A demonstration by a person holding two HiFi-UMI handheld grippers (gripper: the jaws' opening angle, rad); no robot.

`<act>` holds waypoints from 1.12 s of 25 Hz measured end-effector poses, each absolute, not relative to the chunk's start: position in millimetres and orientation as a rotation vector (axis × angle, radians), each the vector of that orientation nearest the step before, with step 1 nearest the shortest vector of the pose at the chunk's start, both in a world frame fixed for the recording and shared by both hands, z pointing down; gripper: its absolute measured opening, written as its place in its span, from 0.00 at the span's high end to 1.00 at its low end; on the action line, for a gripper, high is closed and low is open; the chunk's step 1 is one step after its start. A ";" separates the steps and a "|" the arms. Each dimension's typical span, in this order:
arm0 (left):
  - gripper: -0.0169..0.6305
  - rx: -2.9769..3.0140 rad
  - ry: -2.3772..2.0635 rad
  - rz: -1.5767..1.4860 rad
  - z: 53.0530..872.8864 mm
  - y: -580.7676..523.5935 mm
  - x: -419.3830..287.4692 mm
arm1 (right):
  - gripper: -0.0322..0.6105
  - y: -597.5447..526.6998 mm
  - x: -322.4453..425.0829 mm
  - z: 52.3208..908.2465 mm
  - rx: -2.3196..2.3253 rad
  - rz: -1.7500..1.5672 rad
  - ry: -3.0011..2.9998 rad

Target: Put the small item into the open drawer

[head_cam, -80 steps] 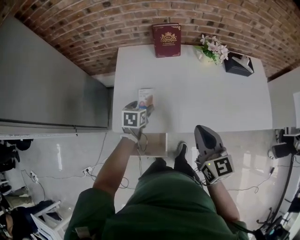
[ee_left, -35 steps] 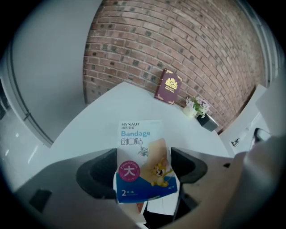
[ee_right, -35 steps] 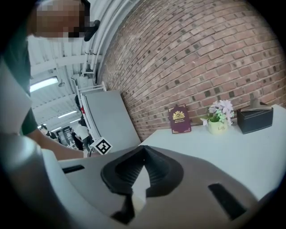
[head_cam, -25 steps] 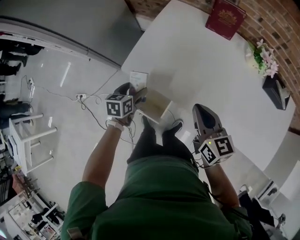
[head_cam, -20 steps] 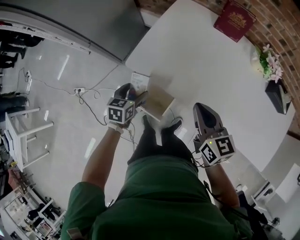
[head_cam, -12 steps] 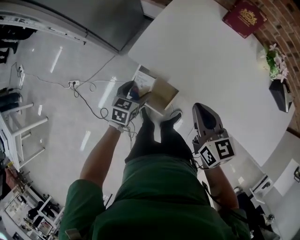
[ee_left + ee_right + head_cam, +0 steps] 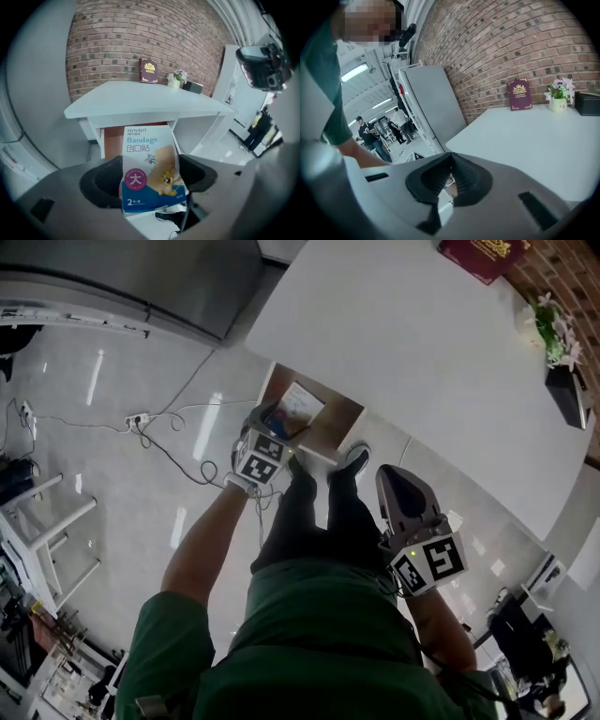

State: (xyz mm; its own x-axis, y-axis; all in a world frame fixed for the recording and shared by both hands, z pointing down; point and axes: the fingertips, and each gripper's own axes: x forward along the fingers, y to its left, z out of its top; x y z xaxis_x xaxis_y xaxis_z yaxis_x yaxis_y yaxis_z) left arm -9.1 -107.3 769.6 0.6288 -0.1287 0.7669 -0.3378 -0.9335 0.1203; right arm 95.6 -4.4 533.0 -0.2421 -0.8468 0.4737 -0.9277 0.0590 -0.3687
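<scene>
The small item is a blue and white bandage box (image 7: 149,166), and my left gripper (image 7: 149,182) is shut on its lower half. In the head view the left gripper (image 7: 278,423) holds the box (image 7: 302,401) over the open drawer (image 7: 336,425), which sticks out from under the white table (image 7: 422,334). Ahead in the left gripper view is the drawer's brown inside (image 7: 112,142), just below the table top (image 7: 140,101). My right gripper (image 7: 395,486) hangs back beside the person's body. Its jaws meet at the tips (image 7: 450,165) with nothing between them.
A red book (image 7: 487,251), a flower pot (image 7: 558,334) and a black box (image 7: 570,395) stand at the table's far side. Left of the table is a grey cabinet (image 7: 122,277). Cables (image 7: 159,423) lie on the floor, near the person's shoes (image 7: 354,460) below the drawer.
My left gripper has carried the bandage box from the table's edge, past the drawer's left side, to over the open drawer. The right gripper has stayed shut by the body.
</scene>
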 end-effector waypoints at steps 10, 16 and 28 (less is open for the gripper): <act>0.41 2.703 -0.082 1.429 857.8 -105.4 22.2 | 0.95 38.6 69.8 573.6 1.893 1.065 -2.039; 0.41 2.683 0.036 1.571 910.9 -102.0 24.9 | 0.95 57.5 66.4 592.3 1.951 1.142 -1.947; 0.42 2.748 0.163 1.830 975.0 -106.6 33.3 | 0.95 59.8 63.7 611.5 1.969 1.193 -1.894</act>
State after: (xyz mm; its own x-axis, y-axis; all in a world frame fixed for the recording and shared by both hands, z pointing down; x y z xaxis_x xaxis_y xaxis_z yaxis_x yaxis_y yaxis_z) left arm 33.3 -106.6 975.0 0.3864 -0.0088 0.9223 0.1714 -0.9819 -0.0812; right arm 63.7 59.8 611.5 -0.1205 -0.7697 0.6269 -0.8977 -0.1852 -0.3999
